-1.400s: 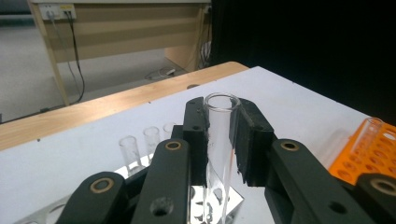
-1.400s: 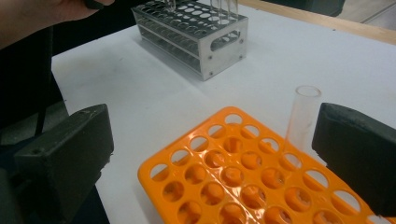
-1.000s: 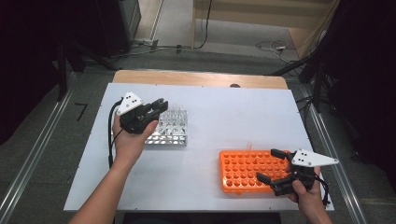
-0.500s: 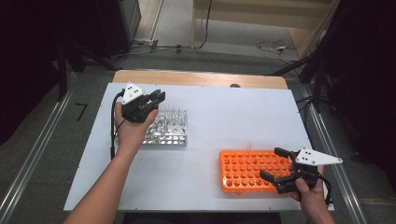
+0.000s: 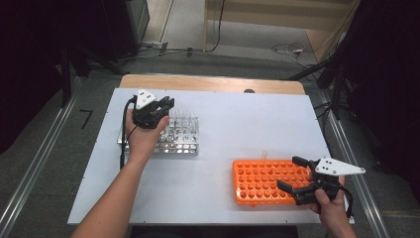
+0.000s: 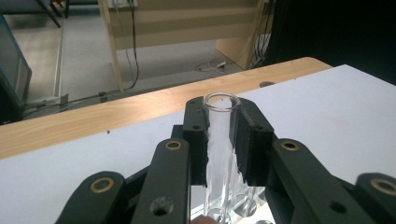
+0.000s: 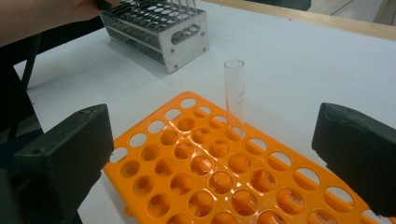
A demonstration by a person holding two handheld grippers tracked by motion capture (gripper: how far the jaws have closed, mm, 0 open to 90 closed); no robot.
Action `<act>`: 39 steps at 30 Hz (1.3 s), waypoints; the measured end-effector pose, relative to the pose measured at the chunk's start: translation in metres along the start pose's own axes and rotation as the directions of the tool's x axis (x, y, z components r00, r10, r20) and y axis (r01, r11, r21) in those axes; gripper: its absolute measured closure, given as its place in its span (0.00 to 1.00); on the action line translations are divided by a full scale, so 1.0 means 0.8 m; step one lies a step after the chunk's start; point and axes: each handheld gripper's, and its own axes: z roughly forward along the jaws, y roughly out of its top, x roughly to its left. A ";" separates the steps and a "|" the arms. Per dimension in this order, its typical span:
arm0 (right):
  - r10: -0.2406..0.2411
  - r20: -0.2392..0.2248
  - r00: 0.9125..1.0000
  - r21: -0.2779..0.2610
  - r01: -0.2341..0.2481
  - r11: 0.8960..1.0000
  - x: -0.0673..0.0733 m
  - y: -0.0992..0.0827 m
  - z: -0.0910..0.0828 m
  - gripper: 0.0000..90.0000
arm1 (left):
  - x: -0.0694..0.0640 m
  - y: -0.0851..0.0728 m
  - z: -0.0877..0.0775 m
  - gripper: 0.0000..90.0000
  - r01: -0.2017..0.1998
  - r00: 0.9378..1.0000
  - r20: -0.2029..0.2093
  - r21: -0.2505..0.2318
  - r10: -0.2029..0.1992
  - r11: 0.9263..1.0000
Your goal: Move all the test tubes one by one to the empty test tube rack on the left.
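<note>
Clear glass is what the left claw point(image 6: 218, 140) holds: its two black jaws are clamped on the upper part of a test tube point(image 6: 222, 154), whose open rim stands just above the jaw tips in the left gripper view. The tube stands upright, and its lower end reaches down toward the metal rack point(image 5: 181, 136), though whether the tip sits in a hole of that rack cannot be told. From the high view the left claw point(image 5: 161, 106) sits over the far left part of the metal rack, with the hand point(image 5: 143, 134) covering the rack's left end. A few more clear tubes stand in the rack's far row, just right of the claw.

Taking the metal rack as the landmark, the orange rack point(image 5: 267, 181) lies well apart from it, toward the near right of the white desk point(image 5: 247, 124). One second glass tube point(image 7: 234, 91) stands upright in a hole at the edge of the orange rack that faces the metal rack. The right claw point(image 5: 292, 179) hovers at the end of the orange rack farthest from the metal rack, its jaws spread wide with nothing between them, over the open holes.
</note>
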 end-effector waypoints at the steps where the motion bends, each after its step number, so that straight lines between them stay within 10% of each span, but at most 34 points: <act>1: 0.001 0.001 1.000 0.000 -0.001 1.000 0.000 0.000 0.000 0.00 | -0.001 -0.002 0.001 0.84 -0.003 1.000 -0.002 0.005 0.003 1.000; 30: -0.001 -0.004 1.000 0.010 0.001 1.000 0.001 -0.002 0.005 0.00 | -0.004 -0.025 0.014 0.81 -0.019 1.000 -0.007 0.182 0.020 0.983; 39: 0.006 -0.005 1.000 0.011 -0.006 1.000 0.001 -0.002 0.007 0.00 | -0.002 -0.019 -0.002 0.55 0.018 1.000 0.005 0.148 -0.019 0.989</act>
